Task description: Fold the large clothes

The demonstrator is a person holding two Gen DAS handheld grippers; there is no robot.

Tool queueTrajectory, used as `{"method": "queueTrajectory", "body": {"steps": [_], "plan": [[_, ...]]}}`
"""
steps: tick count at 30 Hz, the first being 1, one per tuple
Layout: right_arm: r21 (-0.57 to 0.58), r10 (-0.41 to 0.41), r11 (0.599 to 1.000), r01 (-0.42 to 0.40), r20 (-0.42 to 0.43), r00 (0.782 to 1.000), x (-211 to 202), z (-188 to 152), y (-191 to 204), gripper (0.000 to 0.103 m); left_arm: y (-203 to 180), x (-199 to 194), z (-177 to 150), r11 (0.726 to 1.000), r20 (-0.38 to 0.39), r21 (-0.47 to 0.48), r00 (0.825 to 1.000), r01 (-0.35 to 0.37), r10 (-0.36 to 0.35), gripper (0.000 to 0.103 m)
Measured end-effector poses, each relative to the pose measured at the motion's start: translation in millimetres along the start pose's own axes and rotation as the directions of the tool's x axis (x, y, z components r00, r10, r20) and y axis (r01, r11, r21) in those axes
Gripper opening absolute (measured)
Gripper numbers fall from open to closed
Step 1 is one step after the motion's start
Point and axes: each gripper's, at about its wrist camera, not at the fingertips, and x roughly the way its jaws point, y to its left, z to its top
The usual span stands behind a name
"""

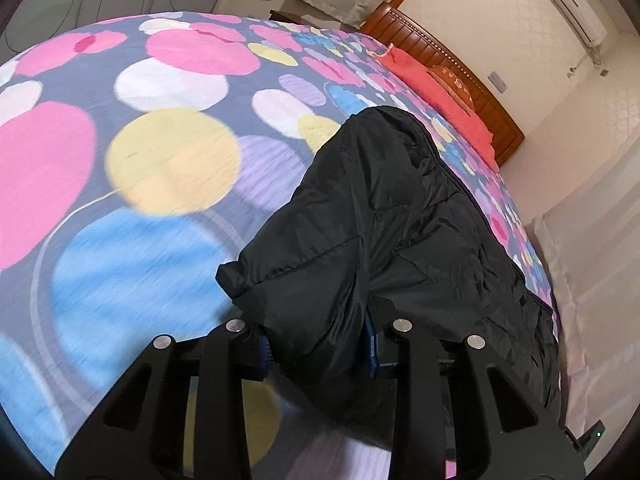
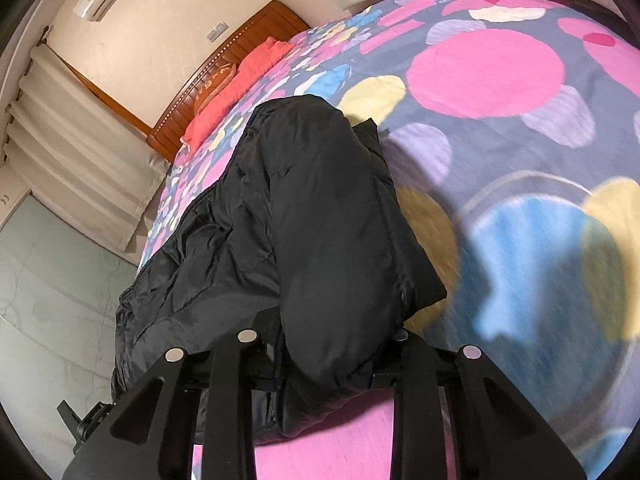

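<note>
Now your left gripper (image 1: 320, 344) and right gripper (image 2: 332, 344) each clench the black jacket (image 1: 400, 220), lifting its edge off the bed (image 1: 160, 160) to fold over.

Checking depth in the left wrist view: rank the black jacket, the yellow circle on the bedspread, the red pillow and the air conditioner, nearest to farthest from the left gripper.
1. Black jacket, clamped in the left gripper.
2. Yellow circle, left on the bedspread.
3. Red pillow, by the headboard.
4. Air conditioner, high on the wall.

gripper pads (image 1: 370, 340) buried in black jacket (image 1: 380, 208)
</note>
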Motion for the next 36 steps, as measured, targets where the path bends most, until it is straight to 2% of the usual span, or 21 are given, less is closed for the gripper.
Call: {"method": "queueTrajectory", "body": {"steps": [10, 15, 24, 31, 36], "plan": [[-0.019, -0.01, 1.0, 0.009, -0.043, 0.999, -33.0, -33.7, -16.0, 0.028, 26.6, -46.0, -34.4, 1.0, -0.021, 0.007, 1.0, -0.005, 0.005, 0.032], [0.0, -0.003, 1.0, 0.003, -0.052, 0.999, -33.6, -35.6, -20.0, 0.032, 30.3, -45.6, -37.4, 1.0, -0.035, 0.028, 0.999, -0.008, 0.009, 0.033], [-0.013, -0.028, 1.0, 0.027, -0.051, 0.998, -52.9, -46.9, -19.6, 0.037, 35.9, -60.0, -41.5, 0.996, -0.043, 0.059, 0.997, -0.059, 0.062, 0.059], [-0.084, -0.083, 0.993, 0.078, -0.058, 0.995, -77.6, -69.6, -8.4, 0.039, 45.9, -80.0, -42.6, 0.993, -0.058, 0.104, 0.997, -0.047, 0.053, 0.067], [-0.187, -0.116, 0.977, 0.103, -0.061, 0.991, -90.6, -87.6, 15.0, 0.038, 53.2, -94.7, -41.6, 0.988, -0.076, 0.144, 0.995, -0.049, 0.061, 0.068]]}}
